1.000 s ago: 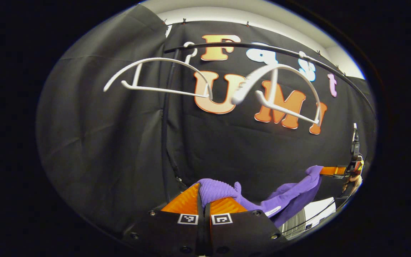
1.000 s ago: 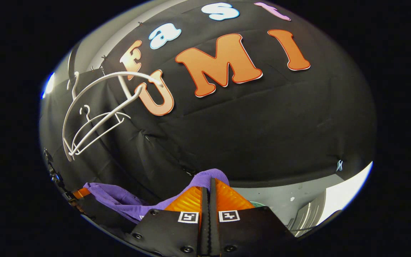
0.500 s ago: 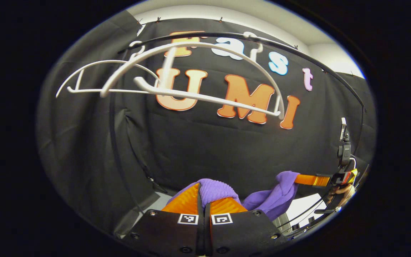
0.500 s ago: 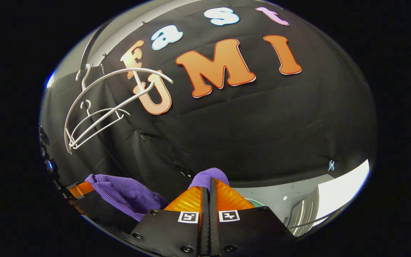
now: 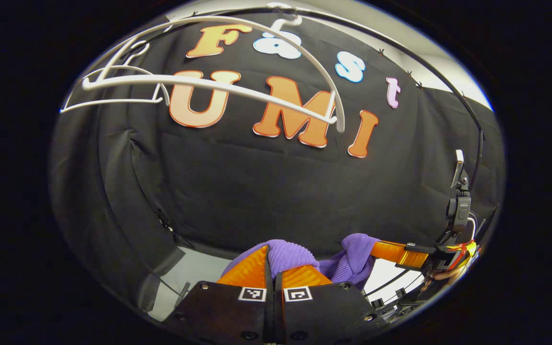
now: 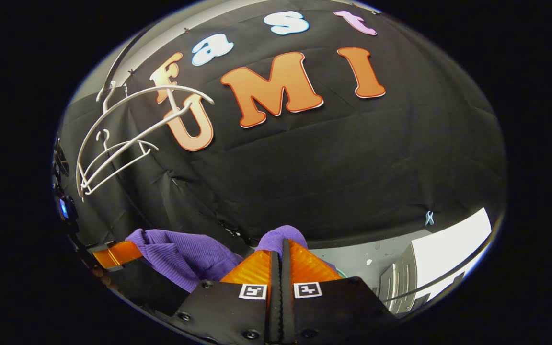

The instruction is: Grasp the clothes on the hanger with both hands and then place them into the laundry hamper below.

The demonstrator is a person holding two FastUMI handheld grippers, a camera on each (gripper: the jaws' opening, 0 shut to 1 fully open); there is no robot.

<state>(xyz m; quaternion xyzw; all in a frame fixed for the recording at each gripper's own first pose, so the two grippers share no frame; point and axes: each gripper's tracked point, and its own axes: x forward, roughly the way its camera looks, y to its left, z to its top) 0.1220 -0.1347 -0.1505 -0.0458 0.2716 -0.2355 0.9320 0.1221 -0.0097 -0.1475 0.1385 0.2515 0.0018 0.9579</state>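
A purple ribbed-knit garment hangs slung between two handheld grippers in front of a black cloth wall. Its long axis runs roughly level from one gripper to the other, sagging into soft bunched folds between them.

In the left gripper view, the left gripper sits at the bottom with its two fingers pressed together on a rounded fold of the purple fabric, which bulges up just above the fingertips. Farther off to the right in the same view, the right gripper pinches the garment's other end, and the cloth gathers into a bunched lump against it. A small part of a hand shows behind that gripper.

In the right gripper view, the right gripper's fingers are clamped tight on a small rounded tuft of the fabric. The rest of the garment stretches away to the lower left, its fine parallel ribs clearly visible, and ends at the left gripper's fingers.

Two thin white plastic hangers, bare and curved, hang well above the garment from a slim dark rail. In the right gripper view they appear at the upper left.

Below the wall lies pale grey floor, with a sliver of green rim just beside the right gripper's fingers.
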